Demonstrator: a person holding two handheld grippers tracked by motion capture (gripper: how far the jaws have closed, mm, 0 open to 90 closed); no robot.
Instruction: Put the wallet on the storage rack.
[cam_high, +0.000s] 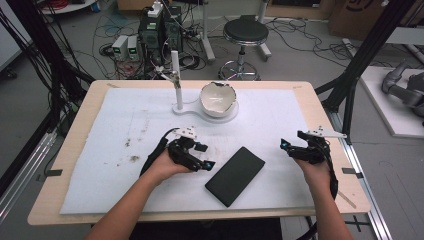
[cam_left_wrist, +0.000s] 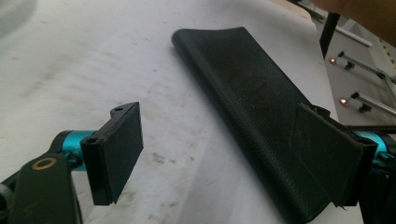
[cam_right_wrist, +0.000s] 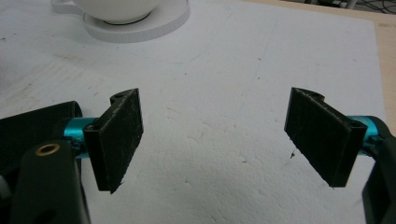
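We see a flat black rectangular case (cam_high: 235, 175) lying on the white foam sheet (cam_high: 125, 120) at the near middle of the table, skewed so its far end points up to the right and its near end down to the left. In the left gripper view its top (cam_left_wrist: 261, 102) looks finely pebbled, like leather, with rounded corners and a soft edge. It lies flat. Well beyond it, at the far middle, we see a white bowl (cam_high: 218, 98) with a jagged, eggshell-like rim sitting on a round white base (cam_high: 231, 113).
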